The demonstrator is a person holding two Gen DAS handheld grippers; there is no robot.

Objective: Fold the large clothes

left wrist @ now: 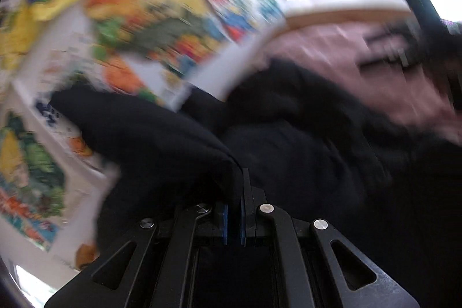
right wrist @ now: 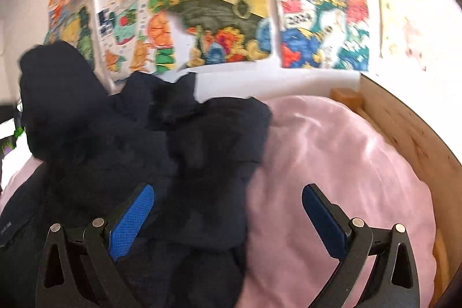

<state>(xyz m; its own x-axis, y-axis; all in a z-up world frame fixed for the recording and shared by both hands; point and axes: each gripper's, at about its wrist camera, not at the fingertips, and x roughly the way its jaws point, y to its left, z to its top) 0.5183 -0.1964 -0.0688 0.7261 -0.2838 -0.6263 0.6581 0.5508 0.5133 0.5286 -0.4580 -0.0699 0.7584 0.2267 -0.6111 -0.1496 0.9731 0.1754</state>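
A large dark navy garment (right wrist: 184, 152) lies bunched on a pink bedcover (right wrist: 332, 163). In the left wrist view my left gripper (left wrist: 235, 192) is shut on a fold of the dark garment (left wrist: 150, 134), which rises from the jaws and drapes to the left; the picture is smeared by motion. In the right wrist view my right gripper (right wrist: 228, 210) hangs open over the garment's near right edge, its blue pads (right wrist: 131, 221) wide apart with nothing pinched between them. A lifted part of the garment stands up at the left.
A wooden bed frame (right wrist: 404, 134) runs along the right side. Colourful posters (right wrist: 219, 7) cover the white wall behind the bed. A white ledge (right wrist: 274, 84) sits at the head of the bed. Pink bedcover (left wrist: 361, 71) shows beyond the garment in the left wrist view.
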